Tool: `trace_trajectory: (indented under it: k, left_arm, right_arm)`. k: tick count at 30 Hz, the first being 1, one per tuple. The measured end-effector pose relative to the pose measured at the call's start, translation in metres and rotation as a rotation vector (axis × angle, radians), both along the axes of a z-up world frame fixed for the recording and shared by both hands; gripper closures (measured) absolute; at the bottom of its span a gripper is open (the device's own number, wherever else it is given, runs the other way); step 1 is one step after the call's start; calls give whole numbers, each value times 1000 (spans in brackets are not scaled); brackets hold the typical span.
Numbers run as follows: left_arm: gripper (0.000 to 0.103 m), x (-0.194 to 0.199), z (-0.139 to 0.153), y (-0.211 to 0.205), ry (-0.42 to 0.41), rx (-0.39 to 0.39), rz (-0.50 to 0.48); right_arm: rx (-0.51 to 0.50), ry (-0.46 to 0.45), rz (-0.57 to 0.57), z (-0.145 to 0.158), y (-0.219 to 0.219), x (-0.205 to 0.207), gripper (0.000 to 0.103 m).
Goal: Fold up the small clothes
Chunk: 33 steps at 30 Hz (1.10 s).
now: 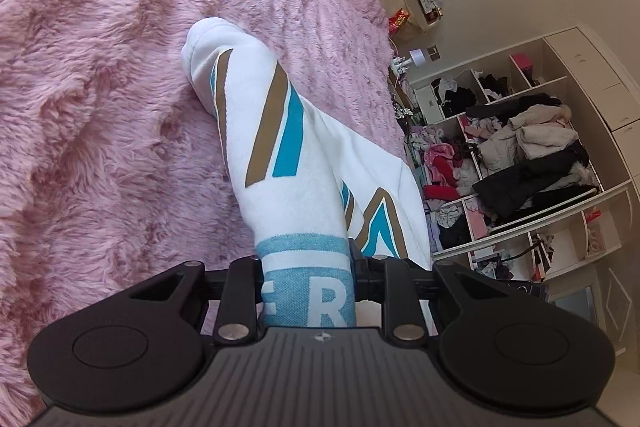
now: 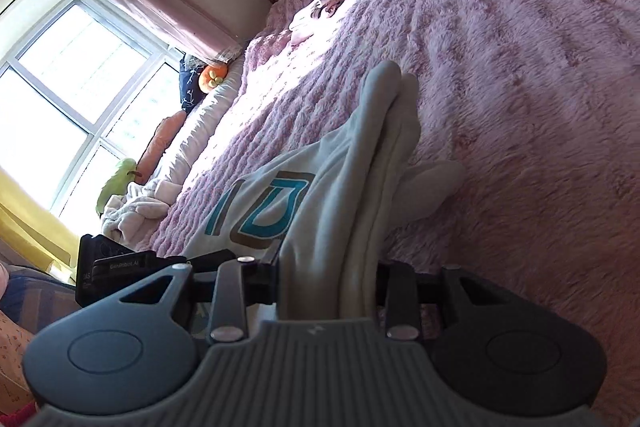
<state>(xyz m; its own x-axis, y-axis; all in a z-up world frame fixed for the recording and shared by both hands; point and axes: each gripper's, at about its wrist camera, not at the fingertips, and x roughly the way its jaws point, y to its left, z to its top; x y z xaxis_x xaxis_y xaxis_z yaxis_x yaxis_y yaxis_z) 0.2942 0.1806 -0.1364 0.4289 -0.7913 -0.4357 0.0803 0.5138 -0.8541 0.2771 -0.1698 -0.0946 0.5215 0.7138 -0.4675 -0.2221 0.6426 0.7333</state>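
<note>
Both tools (image 1: 306,291) (image 2: 328,287) clamped on sweatshirt (image 1: 264,131)

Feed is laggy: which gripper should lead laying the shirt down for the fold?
Probably left. The left gripper is clamped on the shirt at its printed hem band, over open blanket. The right gripper pinches bunched, shadowed fabric.

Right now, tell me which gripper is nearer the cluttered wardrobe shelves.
Left. The left gripper has the wardrobe shelves close beside it; the right gripper faces the window side.

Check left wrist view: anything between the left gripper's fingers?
Yes. The white sweatshirt, its blue-banded hem, is clamped in the left gripper, shown in the left wrist view.
</note>
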Motion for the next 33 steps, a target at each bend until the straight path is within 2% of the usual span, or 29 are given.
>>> trace_trajectory:
  k: [4,6,9,12,14,16,19,22,29,31,33]
  left_arm:
    - [75,4,-41,2,57,-3,-2]
    - [72,6,-58,7,83,-33,12]
    - [68,9,-71,15,102,-87,25]
    - [68,15,-66,19,98,-96,-4]
    - [67,23,-61,22,99,-68,-30]
    - [62,35,-53,24,81,-22,-28]
    - [60,50,-52,28,109,-38,-23]
    - [59,61,-52,26,120,-10,-37]
    - [56,58,-35,33,124,52,-157]
    - [56,59,-30,46,112,68,-128]
    - [55,68,-28,60,100,44,-37]
  right_arm:
    - [-22,71,-8,-38,-6,2,73]
    - [-11,95,-10,-54,-12,3,72]
    - [16,118,-26,-70,-21,5,58]
    - [38,133,-29,-74,-32,5,55]
    - [61,128,-30,-68,-40,7,53]
    - [84,107,-46,-61,-46,11,53]
    - [137,112,-94,-57,-57,31,49]
    - [182,145,-106,-60,-58,54,49]
    - [128,182,-109,-66,-46,77,50]
    - [121,177,-104,-66,-45,79,50]
    - [113,177,-116,-71,-46,81,50]
